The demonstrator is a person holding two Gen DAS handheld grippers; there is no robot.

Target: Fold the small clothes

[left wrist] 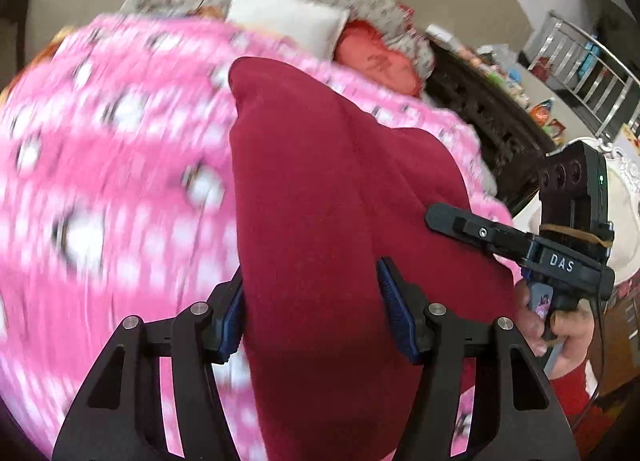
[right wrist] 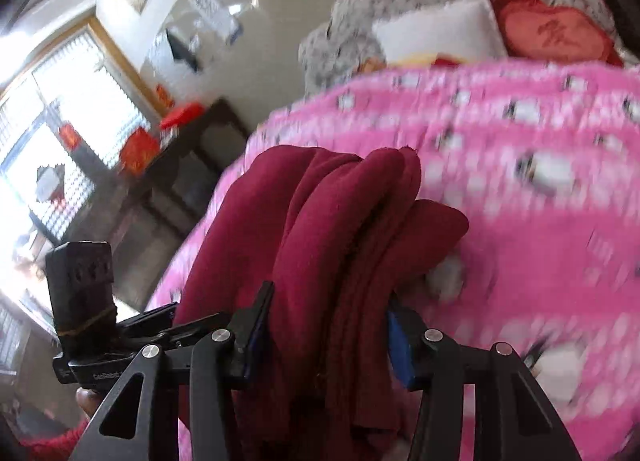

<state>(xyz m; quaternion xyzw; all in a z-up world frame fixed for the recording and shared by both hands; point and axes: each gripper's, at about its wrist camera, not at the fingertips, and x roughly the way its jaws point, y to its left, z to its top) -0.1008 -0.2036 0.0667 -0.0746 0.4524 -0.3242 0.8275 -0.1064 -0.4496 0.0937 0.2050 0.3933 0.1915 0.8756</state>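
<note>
Two-handed grip on a dark red garment [left wrist: 320, 221] above a pink patterned blanket [left wrist: 112, 165]. The left tongs [left wrist: 312, 301] are clamped on the garment: the cloth fills the space between the two blue pads [left wrist: 394, 303] and runs forward from them as a long, smooth fold. To the right of the left tongs, close beside the cloth's edge, the right tongs [left wrist: 500, 237] appear from the side, held in the person's hand [left wrist: 560, 329]. In the right wrist view, the right tongs [right wrist: 326, 325] are likewise clamped on the garment [right wrist: 328, 221], which bunches into several thick rolled layers between the pads and just ahead of them. The blanket [right wrist: 500, 201], blurred, lies beyond and to the right of these tongs. Farther ahead are a white pillow [right wrist: 440, 35] and a red cushion [right wrist: 552, 35]. To the left stands a dark cabinet [right wrist: 176, 189] below a bright window [right wrist: 60, 101].
</note>
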